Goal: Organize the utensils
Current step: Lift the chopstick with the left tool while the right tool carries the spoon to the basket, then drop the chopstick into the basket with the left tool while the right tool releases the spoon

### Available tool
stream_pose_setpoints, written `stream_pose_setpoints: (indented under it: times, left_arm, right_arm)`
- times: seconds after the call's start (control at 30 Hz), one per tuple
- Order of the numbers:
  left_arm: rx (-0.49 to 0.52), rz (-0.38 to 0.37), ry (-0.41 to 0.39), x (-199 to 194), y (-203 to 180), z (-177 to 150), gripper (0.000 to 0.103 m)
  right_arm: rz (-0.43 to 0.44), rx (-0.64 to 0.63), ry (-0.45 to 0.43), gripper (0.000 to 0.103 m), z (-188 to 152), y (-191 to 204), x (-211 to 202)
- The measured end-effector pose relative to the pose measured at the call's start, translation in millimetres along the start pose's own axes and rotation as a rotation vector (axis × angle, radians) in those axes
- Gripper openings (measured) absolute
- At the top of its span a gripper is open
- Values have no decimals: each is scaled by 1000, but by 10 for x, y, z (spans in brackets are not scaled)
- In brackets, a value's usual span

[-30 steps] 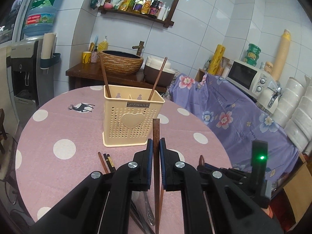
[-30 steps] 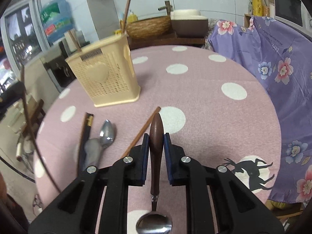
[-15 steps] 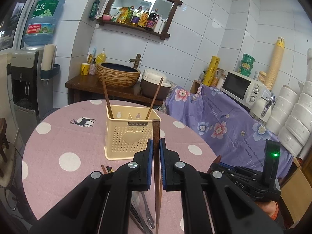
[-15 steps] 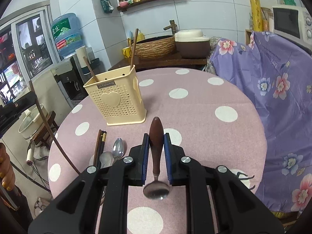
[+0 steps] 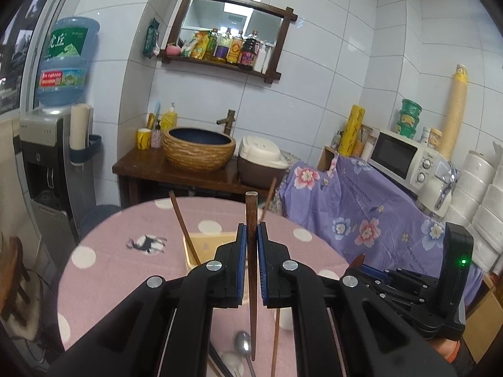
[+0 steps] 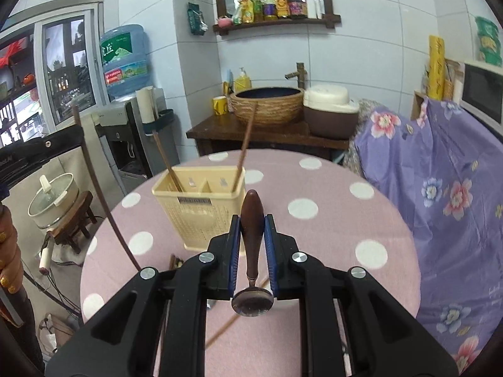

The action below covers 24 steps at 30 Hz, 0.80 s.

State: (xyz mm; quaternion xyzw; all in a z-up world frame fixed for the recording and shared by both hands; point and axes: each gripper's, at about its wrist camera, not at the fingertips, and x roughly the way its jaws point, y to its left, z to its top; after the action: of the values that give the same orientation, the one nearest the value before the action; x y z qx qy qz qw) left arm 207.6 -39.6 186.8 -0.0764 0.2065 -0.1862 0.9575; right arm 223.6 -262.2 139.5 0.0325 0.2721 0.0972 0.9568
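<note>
My left gripper (image 5: pixel 251 245) is shut on a dark wooden chopstick (image 5: pixel 251 220) and holds it upright, high above the pink dotted table (image 5: pixel 103 279). My right gripper (image 6: pixel 252 238) is shut on a spoon's brown wooden handle (image 6: pixel 251 220), its metal bowl (image 6: pixel 252 302) hanging toward the camera. The cream utensil holder (image 6: pixel 201 210) stands on the table ahead, with two chopsticks leaning in it; the left wrist view shows only its top (image 5: pixel 207 242). A chopstick (image 5: pixel 276 339) and a spoon (image 5: pixel 242 344) lie on the table below.
The right gripper's body (image 5: pixel 408 292) shows at the right of the left wrist view. A purple floral cloth (image 6: pixel 440 182) covers furniture right of the table. A sideboard with a basin (image 6: pixel 267 103) stands behind. A stool with a pot (image 6: pixel 52 201) is at the left.
Both grippers have risen well above the table with their utensils. The holder now sits lower and smaller in both views, and the spoon's bowl hangs clear of the table.
</note>
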Motion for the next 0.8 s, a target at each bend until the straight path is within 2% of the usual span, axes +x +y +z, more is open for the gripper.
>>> stream_pose_setpoints:
  times: [0.23,0.4,0.57,0.8]
  left_arm:
    - [-15,78,-93,14,97,687,8]
    - [-29,138,-127,179,169,918,8]
    - [-25,196,-133,452,255,685,8]
    - [-39,218,-62,855,387,131,8]
  right_arm:
    - [27,1,-91,16,935,256,22]
    - [6,-5,-144,16,1276,442,188]
    - [-11,11,-134,16,1127,499,600]
    - [-25,42,-33,16,633,451,1102]
